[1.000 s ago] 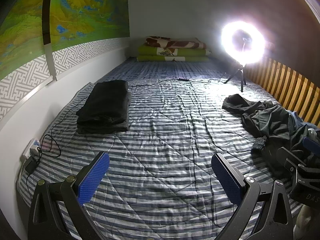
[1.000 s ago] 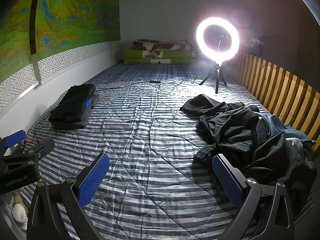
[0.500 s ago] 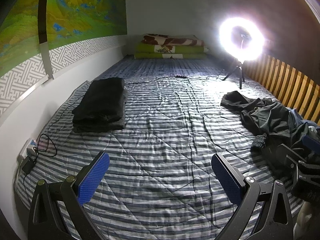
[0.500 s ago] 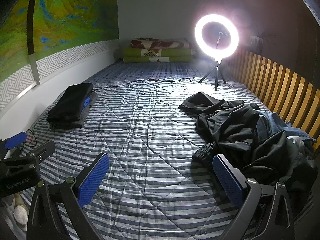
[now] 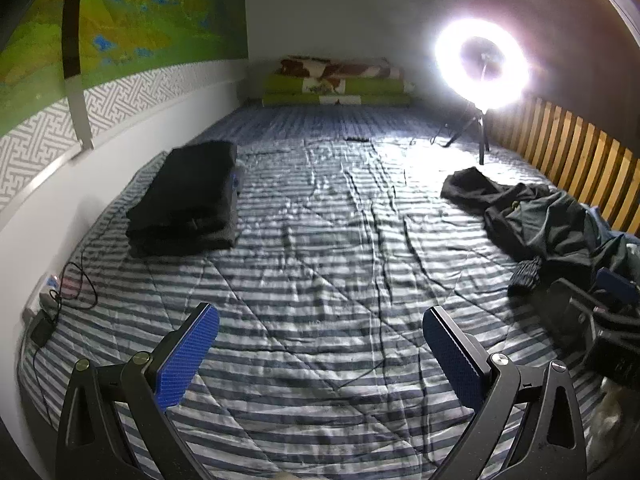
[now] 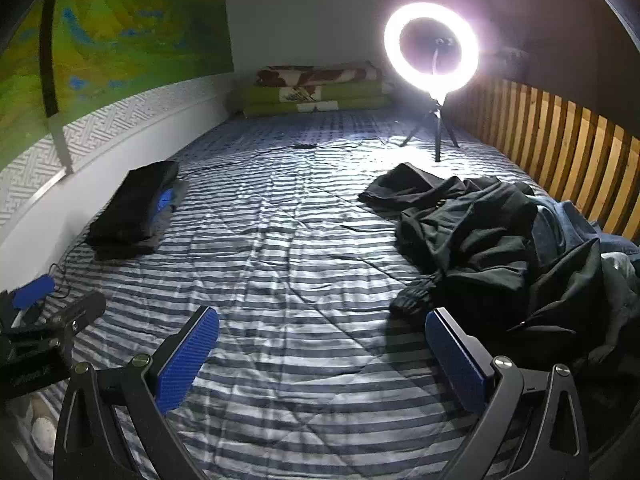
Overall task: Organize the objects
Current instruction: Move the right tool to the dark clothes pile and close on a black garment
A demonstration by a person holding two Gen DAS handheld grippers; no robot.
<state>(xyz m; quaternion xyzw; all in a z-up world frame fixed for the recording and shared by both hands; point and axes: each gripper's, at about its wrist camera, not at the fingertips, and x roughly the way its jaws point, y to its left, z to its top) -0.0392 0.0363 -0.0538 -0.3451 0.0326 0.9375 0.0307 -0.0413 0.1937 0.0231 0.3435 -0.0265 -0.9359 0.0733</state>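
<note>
A heap of crumpled dark clothes (image 6: 500,248) lies on the right side of the striped bed, with a ribbed cuff just ahead of my right gripper's right finger; the same heap of dark clothes (image 5: 544,220) shows in the left wrist view. A stack of folded dark clothes (image 5: 188,200) sits at the left by the wall, and this folded stack (image 6: 136,208) is far left in the right wrist view. My left gripper (image 5: 320,348) is open over bare sheet, holding nothing. My right gripper (image 6: 322,350) is open and empty too.
A lit ring light on a tripod (image 6: 432,48) stands at the far right of the bed. Wooden slats (image 6: 560,152) run along the right edge. Folded green bedding (image 5: 336,88) lies at the far end. Cables and a power strip (image 5: 52,296) lie at the left edge.
Both grippers have drifted slightly; the view tilts a little so the folded stack and the clothes heap sit a bit lower and closer. Both grippers stay open.
</note>
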